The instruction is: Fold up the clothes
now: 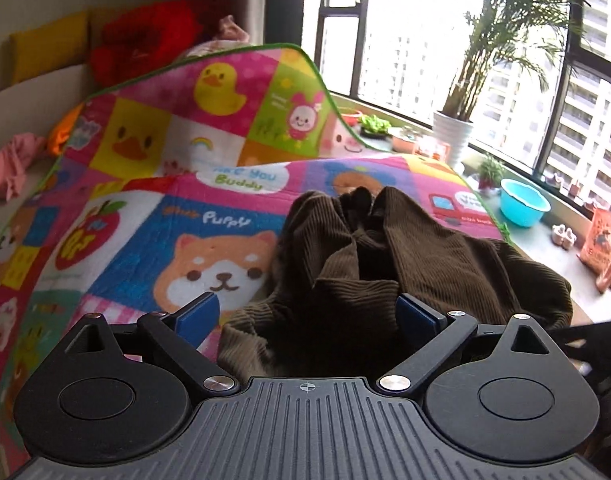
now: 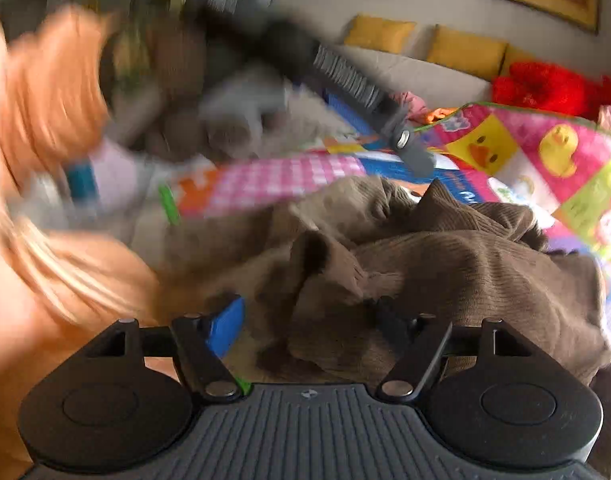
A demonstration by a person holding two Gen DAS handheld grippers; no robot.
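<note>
A crumpled brown corduroy garment (image 1: 405,256) lies in a heap on a colourful cartoon blanket (image 1: 153,184). My left gripper (image 1: 307,310) is open just above the garment's near edge, with cloth bunched between its blue pads (image 1: 197,314). In the right wrist view the same garment (image 2: 445,264) lies heaped on the blanket (image 2: 505,152). My right gripper (image 2: 309,322) is open over it; its left blue pad (image 2: 225,324) shows and its right finger is sunk in the folds. The left gripper's body (image 2: 345,76) crosses that view above, blurred.
A pink garment (image 1: 9,164) lies at the left of the sofa. Yellow cushions (image 2: 461,50) and a red plush (image 2: 545,88) sit at the back. A windowsill at the right holds a potted palm (image 1: 453,132), a blue bowl (image 1: 523,202) and small items. A blurred orange sleeve (image 2: 53,92) fills the right view's left.
</note>
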